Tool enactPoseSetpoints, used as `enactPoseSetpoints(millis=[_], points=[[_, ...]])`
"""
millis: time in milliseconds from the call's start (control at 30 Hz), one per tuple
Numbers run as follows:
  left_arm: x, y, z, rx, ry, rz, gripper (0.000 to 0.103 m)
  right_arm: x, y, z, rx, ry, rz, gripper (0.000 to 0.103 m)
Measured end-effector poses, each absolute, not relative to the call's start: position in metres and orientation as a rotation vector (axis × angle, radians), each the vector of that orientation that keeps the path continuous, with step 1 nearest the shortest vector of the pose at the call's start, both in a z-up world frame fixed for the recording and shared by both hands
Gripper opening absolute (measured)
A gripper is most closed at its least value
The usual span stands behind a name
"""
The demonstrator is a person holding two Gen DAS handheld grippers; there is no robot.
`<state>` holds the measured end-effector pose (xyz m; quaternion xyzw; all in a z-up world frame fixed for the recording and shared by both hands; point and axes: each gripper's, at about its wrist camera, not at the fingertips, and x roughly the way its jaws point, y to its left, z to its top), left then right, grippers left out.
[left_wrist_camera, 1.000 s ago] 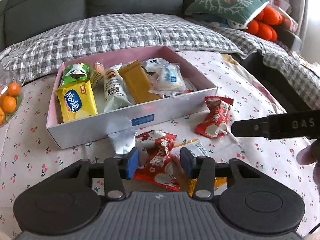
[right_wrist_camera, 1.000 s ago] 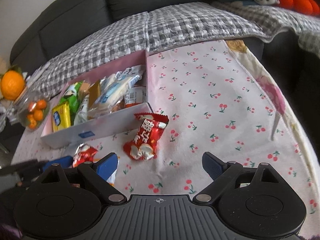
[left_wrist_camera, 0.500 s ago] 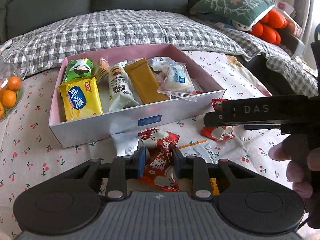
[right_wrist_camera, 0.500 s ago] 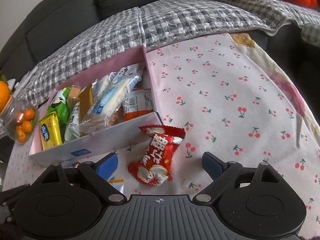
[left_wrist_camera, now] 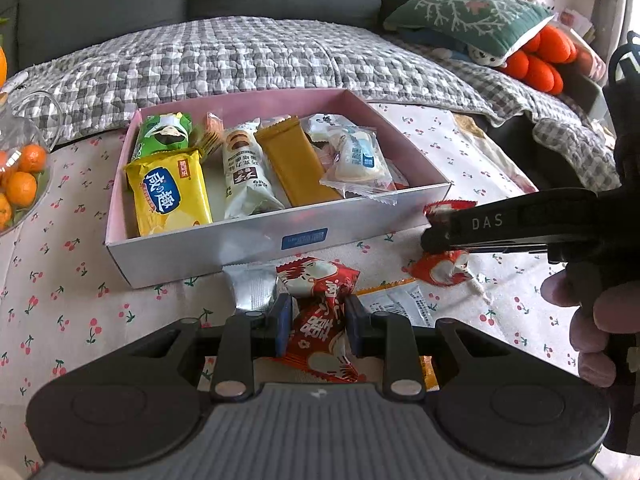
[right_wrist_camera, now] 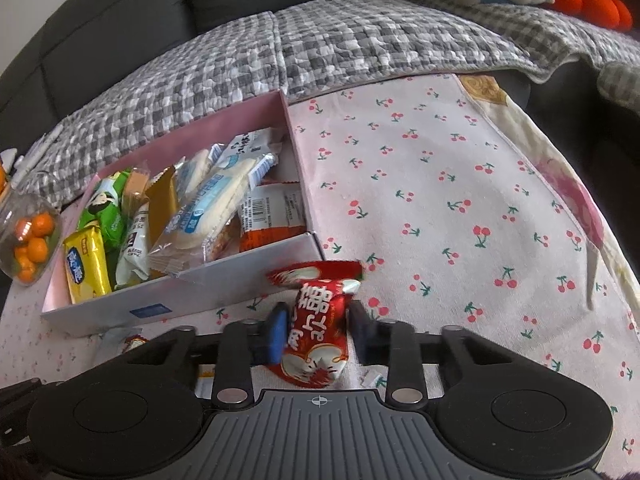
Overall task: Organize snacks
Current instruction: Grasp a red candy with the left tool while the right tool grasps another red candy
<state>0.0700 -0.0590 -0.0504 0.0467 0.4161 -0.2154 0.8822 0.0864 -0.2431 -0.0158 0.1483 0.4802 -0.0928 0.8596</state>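
Note:
A pink-lined snack box (left_wrist_camera: 280, 236) holding several packets stands on the cherry-print cloth. My left gripper (left_wrist_camera: 316, 325) is shut on a red snack packet (left_wrist_camera: 316, 280) that lies just in front of the box. In the right wrist view my right gripper (right_wrist_camera: 318, 328) has a second red packet (right_wrist_camera: 320, 320) between its jaws, which are closing, and the blue pads press its sides by the box's near right corner (right_wrist_camera: 310, 240). That gripper's black finger (left_wrist_camera: 492, 226) crosses the left wrist view over its packet (left_wrist_camera: 440, 270).
A silver packet (left_wrist_camera: 254, 292) and a white-and-orange packet (left_wrist_camera: 400, 304) lie loose beside the left gripper. A glass bowl of tangerines (left_wrist_camera: 20, 184) stands at the left. A person's hand (left_wrist_camera: 592, 320) is at the right. A sofa with a checked blanket (right_wrist_camera: 360, 40) is behind.
The left jaws closed onto their red packet. The right gripper came in over the other red packet, and its wide-open jaws closed on it.

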Motion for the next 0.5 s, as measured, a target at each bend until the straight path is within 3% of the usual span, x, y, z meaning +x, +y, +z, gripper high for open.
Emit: enactPoseSetpoints(millis=[500], points=[[0.066,-0.054,-0.037,0.043,0.870,-0.472,0.025,0.071,-0.259,-0.005,0.417,1.049,-0.217,0.027]])
